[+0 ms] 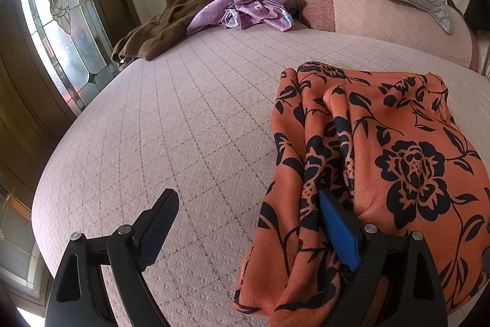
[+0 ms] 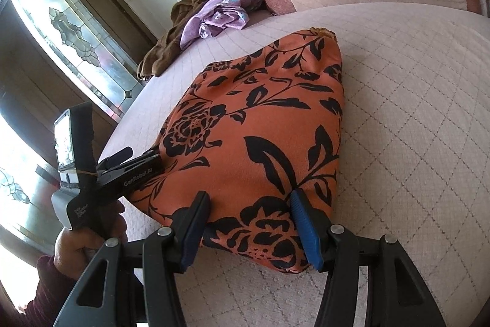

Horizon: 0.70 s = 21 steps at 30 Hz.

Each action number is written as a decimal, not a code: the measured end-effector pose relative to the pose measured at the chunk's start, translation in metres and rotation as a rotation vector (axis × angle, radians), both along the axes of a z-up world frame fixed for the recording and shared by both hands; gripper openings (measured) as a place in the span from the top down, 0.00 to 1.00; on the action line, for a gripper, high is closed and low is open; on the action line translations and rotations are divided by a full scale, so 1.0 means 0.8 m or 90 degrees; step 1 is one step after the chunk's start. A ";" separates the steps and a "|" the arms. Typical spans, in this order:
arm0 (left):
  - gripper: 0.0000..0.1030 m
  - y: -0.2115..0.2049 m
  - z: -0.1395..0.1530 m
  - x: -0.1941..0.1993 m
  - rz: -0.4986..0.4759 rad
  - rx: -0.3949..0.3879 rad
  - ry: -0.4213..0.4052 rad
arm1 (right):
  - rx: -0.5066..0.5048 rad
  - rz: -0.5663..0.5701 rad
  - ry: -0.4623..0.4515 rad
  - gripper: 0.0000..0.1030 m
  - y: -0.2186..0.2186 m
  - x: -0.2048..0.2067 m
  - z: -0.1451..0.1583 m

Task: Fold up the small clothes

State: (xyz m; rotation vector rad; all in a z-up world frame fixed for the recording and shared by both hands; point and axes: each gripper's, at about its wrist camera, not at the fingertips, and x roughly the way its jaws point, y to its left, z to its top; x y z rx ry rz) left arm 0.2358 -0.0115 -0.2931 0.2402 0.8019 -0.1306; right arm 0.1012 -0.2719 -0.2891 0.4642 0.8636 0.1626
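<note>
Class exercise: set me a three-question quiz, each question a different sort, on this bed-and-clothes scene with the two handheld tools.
1. True or false: the orange garment lies on the bed.
2. Multiple choice: beside the brown garment at the far end lies A) a purple floral cloth, B) a green towel, C) a white sock.
3. Fill in: the left tool has its jaws ____, one finger at the orange folds, the other over bare bed.

Key: 1 true; 2 A; 3 open. The right tool straddles the garment's near edge.
</note>
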 end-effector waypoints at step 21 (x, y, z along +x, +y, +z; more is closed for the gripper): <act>0.12 0.001 0.004 0.002 -0.002 -0.020 0.010 | -0.008 0.000 0.001 0.42 0.000 0.001 0.000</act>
